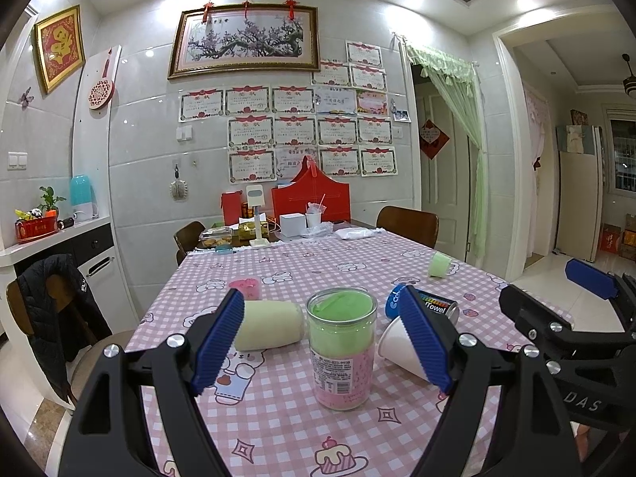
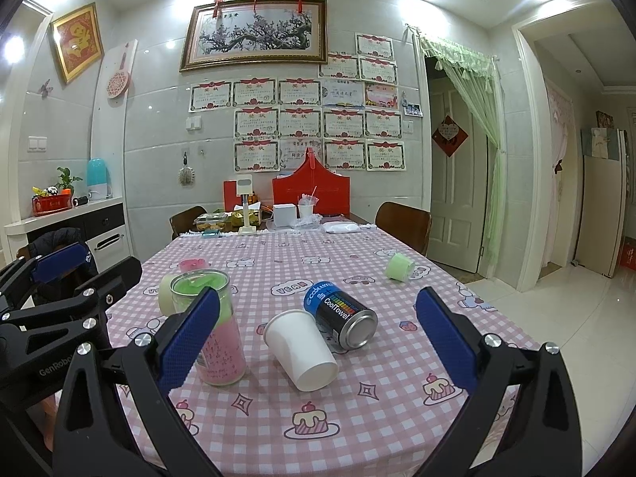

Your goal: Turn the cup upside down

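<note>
A white paper cup (image 2: 301, 349) lies tilted on the pink checked tablecloth (image 2: 357, 409), its mouth leaning against a blue and black CoolTowel can (image 2: 342, 314). In the left wrist view the cup (image 1: 397, 348) is partly hidden behind my left gripper's right finger. My right gripper (image 2: 318, 338) is open above the table with the cup between its fingers' line of sight. My left gripper (image 1: 322, 342) is open and empty, with a clear jar (image 1: 342, 351) of green and pink contents ahead of it.
A cream roll (image 1: 268, 324) lies left of the jar. A pink lidded tub (image 1: 244, 286) and a small green cup (image 2: 399, 267) sit farther back. Boxes, a red bag (image 2: 311, 192) and clutter fill the far end. Chairs stand around the table.
</note>
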{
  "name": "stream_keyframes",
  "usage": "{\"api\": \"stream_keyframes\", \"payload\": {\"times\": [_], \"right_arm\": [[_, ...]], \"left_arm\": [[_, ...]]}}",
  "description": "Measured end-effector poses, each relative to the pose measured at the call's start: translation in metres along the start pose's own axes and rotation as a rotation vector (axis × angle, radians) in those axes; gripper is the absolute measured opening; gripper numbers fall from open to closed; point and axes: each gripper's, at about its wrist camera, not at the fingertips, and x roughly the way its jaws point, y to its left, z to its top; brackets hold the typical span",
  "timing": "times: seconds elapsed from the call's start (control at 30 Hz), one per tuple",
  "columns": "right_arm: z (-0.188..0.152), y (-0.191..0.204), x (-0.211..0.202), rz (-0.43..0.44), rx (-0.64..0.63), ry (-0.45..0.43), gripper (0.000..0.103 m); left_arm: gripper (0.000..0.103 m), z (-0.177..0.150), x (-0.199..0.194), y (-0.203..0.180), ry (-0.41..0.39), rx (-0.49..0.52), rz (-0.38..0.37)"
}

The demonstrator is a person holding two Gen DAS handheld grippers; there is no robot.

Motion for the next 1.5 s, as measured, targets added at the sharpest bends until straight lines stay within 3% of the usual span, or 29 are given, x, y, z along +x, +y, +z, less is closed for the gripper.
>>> {"api": "stream_keyframes", "payload": {"times": [1.5], "right_arm": [[-0.0032, -0.0007, -0.0002, 0.001, 0.015, 0.016, 0.096]], "left_arm": [[0.079, -0.0031, -0.0001, -0.0025, 0.003, 0.005, 0.000]]}}
